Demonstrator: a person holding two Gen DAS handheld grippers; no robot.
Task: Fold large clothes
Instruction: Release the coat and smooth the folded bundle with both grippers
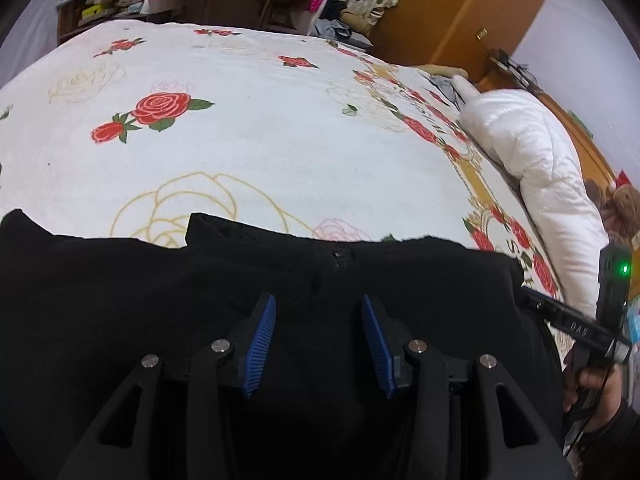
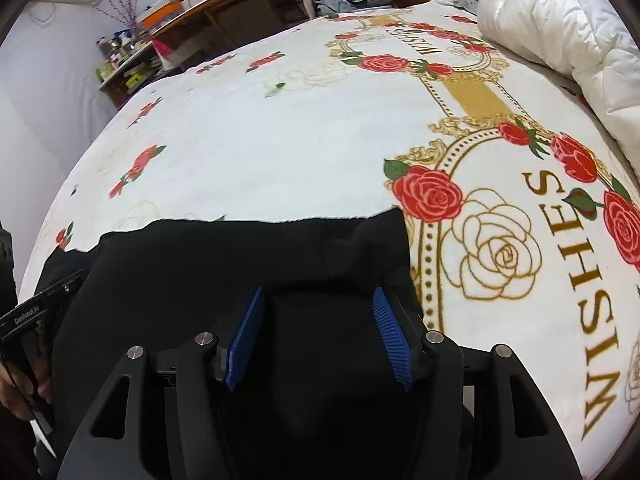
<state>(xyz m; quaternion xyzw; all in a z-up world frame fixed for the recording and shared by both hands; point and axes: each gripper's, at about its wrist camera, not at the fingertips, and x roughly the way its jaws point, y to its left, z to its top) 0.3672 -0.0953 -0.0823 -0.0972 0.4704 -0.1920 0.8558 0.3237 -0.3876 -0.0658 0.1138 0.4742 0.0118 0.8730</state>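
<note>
Right wrist alone shows gold WISHES lettering [image 2: 568,292] (beside black garment [image 2: 240,264]).

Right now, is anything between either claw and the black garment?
Nothing visible. The left claw and right claw both hang open directly over the black garment, with only its cloth beneath them on the rose blanket.

Left gripper [image 1: 319,308] at lower centre, blue pads [image 1: 261,344] apart, nothing between them, over black garment [image 1: 120,300] spread across lower frame. Rose-print blanket [image 1: 260,120] beyond. White duvet [image 1: 532,152] at right. Right gripper [image 1: 576,320], hand-held, at right edge.
</note>
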